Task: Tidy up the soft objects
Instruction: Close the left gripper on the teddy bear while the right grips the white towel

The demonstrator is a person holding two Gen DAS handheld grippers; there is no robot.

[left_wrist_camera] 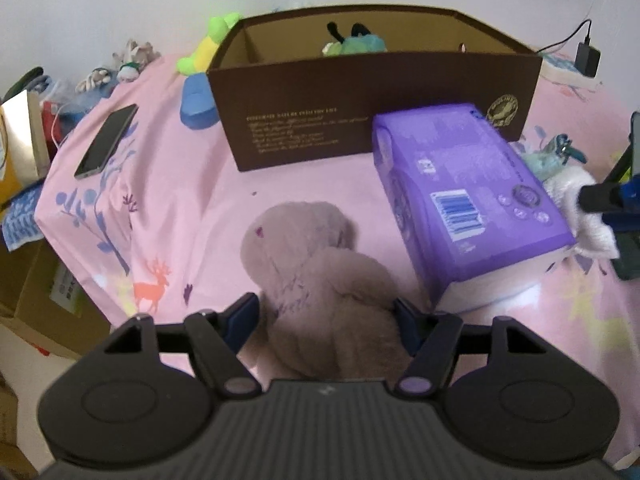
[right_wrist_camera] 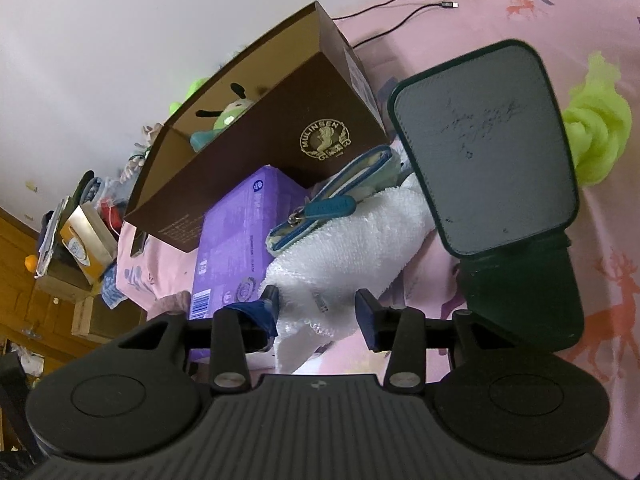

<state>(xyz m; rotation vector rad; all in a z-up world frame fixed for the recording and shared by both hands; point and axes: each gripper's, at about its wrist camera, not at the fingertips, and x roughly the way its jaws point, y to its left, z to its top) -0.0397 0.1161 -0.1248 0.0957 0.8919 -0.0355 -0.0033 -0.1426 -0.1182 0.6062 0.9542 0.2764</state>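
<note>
Soft objects lie around the brown box (left_wrist_camera: 372,92), which we take as our landmark on the pink sheet (left_wrist_camera: 168,208). We see the grey plush rabbit (left_wrist_camera: 320,280) in front of the box's long printed wall, lying on the sheet with open pink cloth between it and that wall. Its pile is matted and dull, with a small purple mark on the head. The left gripper (left_wrist_camera: 326,312) stands wide open, its blue fingers flanking the rabbit's body; whether they touch the fur we cannot tell. A purple package (left_wrist_camera: 468,192) lies just beside the rabbit, its far end against the box's front wall, narrowing the room on that side. Toward the box's other end the sheet runs bare to a phone (left_wrist_camera: 106,142) near the bed edge. Inside the box a green-and-teal plush (left_wrist_camera: 356,42) shows above the rim. From the right wrist view, the right gripper (right_wrist_camera: 316,308) is open around a fold of the white towel (right_wrist_camera: 348,240), not closed on it. A blue-trimmed zip pouch (right_wrist_camera: 340,196) rests on the towel by the box's end wall, and a dark stand (right_wrist_camera: 488,148) crowds the towel's far side.
</note>
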